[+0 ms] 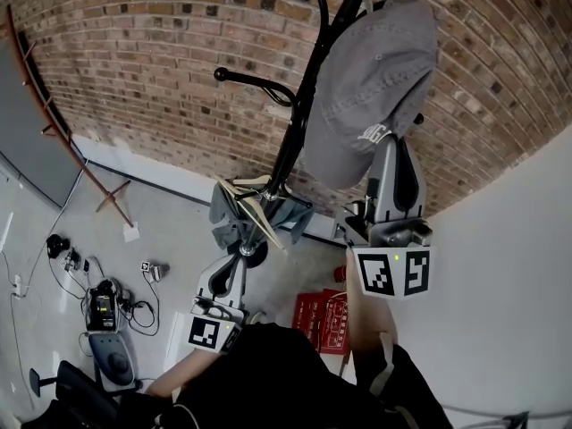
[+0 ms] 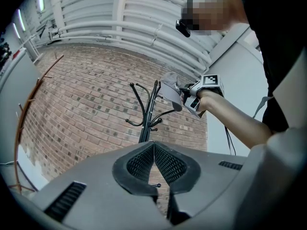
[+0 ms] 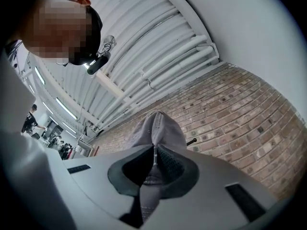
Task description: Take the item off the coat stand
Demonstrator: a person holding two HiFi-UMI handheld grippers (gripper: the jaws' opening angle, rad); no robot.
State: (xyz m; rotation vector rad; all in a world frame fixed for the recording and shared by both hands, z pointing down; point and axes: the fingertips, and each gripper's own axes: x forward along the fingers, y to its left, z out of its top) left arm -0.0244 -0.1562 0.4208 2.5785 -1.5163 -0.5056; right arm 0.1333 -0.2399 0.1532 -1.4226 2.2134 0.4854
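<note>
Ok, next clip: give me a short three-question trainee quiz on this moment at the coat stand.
1. True or false: the left gripper is holding the grey cap.
2. Multiple choice: what is the right gripper shut on? A) a bare hook B) the grey cap C) nothing
3. Short answer: what is the wall behind the coat stand made of?

Key
1. False: its jaws are together on nothing, low down and away from the cap.
2. B: cap fabric sits pinched between the pads.
3. Brick.
</note>
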